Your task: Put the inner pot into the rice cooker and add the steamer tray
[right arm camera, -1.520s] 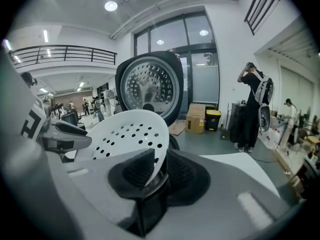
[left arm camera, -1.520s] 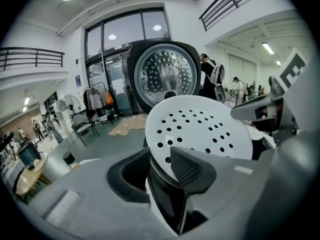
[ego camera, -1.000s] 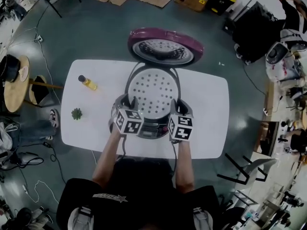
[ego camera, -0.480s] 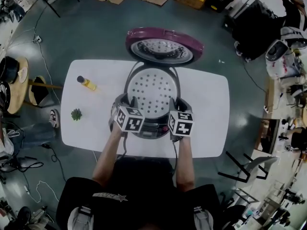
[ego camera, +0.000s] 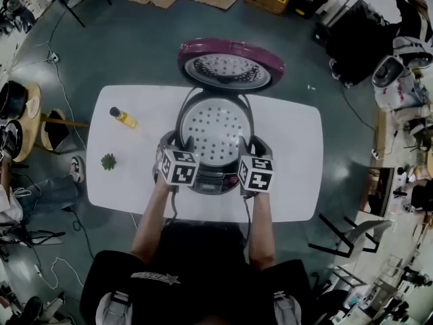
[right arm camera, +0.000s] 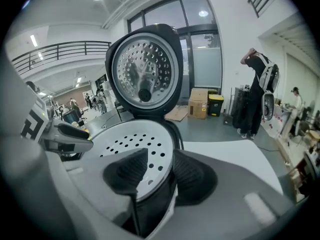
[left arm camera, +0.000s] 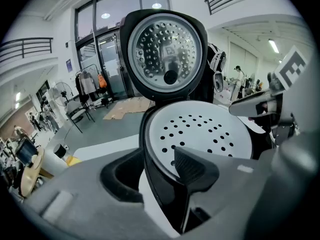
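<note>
Steamer tray (ego camera: pixel 214 128) sits in the open rice cooker (ego camera: pixel 215 183) on the bench (ego camera: pixel 291 154) — left hand-held gripper (ego camera: pixel 183 143) and right hand-held gripper (ego camera: pixel 249 145) straddle its rim, jaws just opened wider, apparently clear of it.

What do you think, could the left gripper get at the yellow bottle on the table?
Probably yes: the left gripper, its jaws just opening around the rice cooker rim, grips nothing, and only bare table lies between it and the yellow bottle.
</note>
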Demonstrator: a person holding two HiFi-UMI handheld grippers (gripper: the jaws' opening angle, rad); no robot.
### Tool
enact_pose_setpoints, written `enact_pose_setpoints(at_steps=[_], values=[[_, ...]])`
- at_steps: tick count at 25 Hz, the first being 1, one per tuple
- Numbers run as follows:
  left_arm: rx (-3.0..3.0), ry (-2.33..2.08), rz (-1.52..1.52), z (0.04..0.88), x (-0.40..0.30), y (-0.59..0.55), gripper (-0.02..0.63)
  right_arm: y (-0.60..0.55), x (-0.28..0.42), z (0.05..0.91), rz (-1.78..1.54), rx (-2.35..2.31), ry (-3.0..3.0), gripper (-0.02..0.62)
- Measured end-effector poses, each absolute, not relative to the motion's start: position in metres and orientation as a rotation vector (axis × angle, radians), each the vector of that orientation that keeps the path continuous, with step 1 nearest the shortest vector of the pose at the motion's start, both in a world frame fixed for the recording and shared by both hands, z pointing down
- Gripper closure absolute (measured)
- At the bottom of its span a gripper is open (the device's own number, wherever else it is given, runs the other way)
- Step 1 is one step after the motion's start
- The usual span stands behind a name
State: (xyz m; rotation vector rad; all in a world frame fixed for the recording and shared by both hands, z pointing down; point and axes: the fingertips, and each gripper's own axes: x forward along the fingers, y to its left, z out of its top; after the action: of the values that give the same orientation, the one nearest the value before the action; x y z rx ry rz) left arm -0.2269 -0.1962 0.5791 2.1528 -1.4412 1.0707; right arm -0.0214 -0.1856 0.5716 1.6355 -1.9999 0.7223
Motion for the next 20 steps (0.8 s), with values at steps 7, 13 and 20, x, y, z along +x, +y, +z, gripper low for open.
enact_pose_setpoints(at_steps=[7,13,20], values=[[2.203,-1.491,1.016,0.561,-0.227,-0.198,0.411,-0.182,-0.019,0.555,0.670,1.662,-2.027,0.436],[2.283,-1.531,0.920,0.531,-0.223,-0.190,0.411,-0.174,-0.017,0.519,0.576,1.723,-2.081,0.436],[2.470,-1.611,0.730,0.471,-0.218,-0.174,0.415,-0.152,-0.016,0.453,0.391,1.852,-2.229,0.436]])
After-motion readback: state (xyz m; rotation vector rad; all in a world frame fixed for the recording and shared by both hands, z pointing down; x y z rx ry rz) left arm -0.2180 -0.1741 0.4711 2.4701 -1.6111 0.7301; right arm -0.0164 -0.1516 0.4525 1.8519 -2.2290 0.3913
